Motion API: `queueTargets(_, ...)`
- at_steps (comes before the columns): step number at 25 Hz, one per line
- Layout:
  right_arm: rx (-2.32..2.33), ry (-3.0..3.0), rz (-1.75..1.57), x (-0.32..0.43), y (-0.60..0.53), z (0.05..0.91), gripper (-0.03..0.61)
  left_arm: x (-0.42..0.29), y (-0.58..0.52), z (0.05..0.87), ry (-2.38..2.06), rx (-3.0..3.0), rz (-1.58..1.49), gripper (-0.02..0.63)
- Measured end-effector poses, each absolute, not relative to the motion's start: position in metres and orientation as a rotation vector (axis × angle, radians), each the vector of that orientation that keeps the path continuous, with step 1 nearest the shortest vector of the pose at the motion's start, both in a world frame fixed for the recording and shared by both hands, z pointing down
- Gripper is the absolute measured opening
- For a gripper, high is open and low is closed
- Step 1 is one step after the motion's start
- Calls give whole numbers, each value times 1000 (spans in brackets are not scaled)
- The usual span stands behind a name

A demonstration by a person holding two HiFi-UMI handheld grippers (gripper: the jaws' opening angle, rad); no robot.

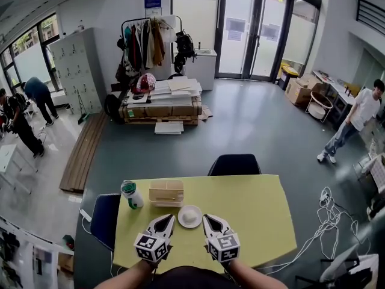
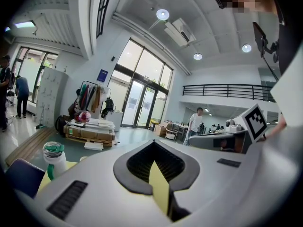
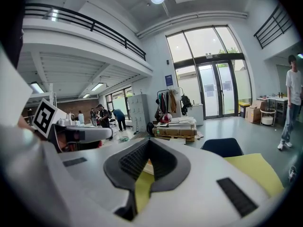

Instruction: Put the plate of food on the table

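Observation:
A small white plate with pale food on it sits on the yellow table, near the front edge. My left gripper rests just left of the plate and my right gripper just right of it, both pointing away from me. Each is shut with nothing in it. In the left gripper view the jaws of the left gripper meet at the tip, and so do those of the right gripper in its own view. The plate itself is hidden behind the jaws in both gripper views.
A cream slatted basket stands just behind the plate, and a white bottle with a green cap to its left. Dark blue chairs stand at the far side and left end. Cables trail on the floor at right.

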State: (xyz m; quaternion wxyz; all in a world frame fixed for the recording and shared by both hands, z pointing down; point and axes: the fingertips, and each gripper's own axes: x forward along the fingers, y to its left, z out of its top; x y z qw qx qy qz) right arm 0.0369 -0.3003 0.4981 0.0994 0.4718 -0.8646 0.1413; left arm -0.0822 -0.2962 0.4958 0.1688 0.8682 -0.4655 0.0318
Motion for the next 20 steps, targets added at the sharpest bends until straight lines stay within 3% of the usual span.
queueTargets(20,1388,-2540,404,31,-288,511,11,-80,-286,509,-1305,2445,95,8)
